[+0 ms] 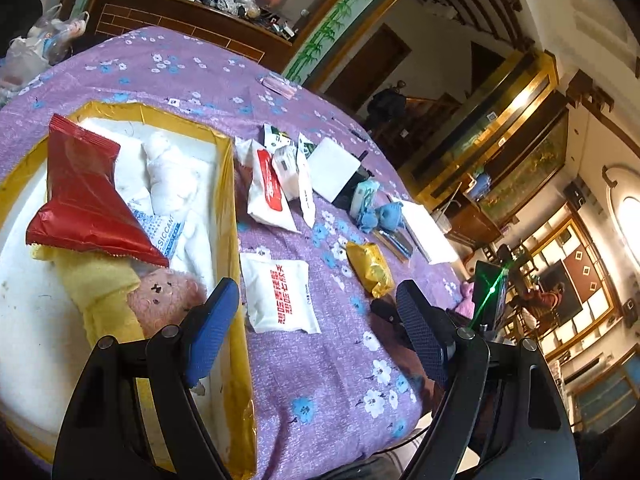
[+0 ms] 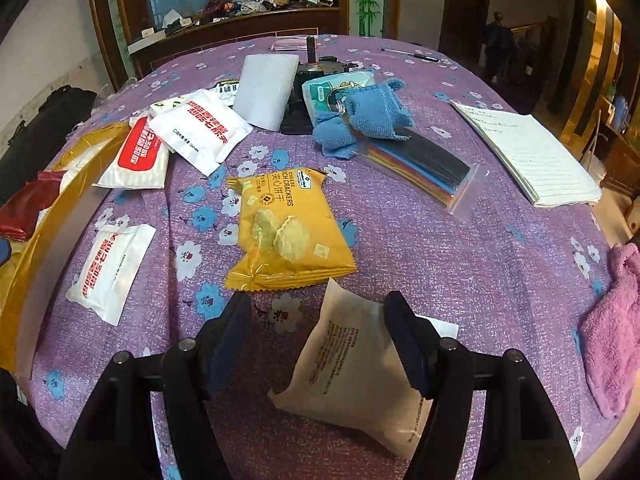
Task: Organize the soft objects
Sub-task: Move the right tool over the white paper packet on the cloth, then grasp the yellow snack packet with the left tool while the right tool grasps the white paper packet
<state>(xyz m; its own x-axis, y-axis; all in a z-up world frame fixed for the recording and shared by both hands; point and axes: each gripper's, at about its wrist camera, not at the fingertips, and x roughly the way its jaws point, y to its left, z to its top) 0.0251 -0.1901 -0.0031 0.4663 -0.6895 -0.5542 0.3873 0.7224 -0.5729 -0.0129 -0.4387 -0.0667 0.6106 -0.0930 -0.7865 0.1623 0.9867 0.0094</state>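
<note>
We hover both wide-open, empty grippers, left gripper (image 1: 316, 320) by the box (image 1: 230, 216), right gripper (image 2: 318, 332) above the tan packet (image 2: 352, 368) at the tabletop's near edge, ready to collect.

A gold-rimmed box (image 1: 230, 200) holds a red foil packet (image 1: 86, 196), white cloth (image 1: 170, 176), yellow towel (image 1: 104, 292) and pink plush bear (image 1: 166, 296); on the counter's purple floral cloth lie a yellow cracker packet (image 2: 286, 232), white wipe packs (image 2: 202, 130), a blue cloth (image 2: 372, 114) and a beige pouch (image 2: 356, 376), all flat
</note>
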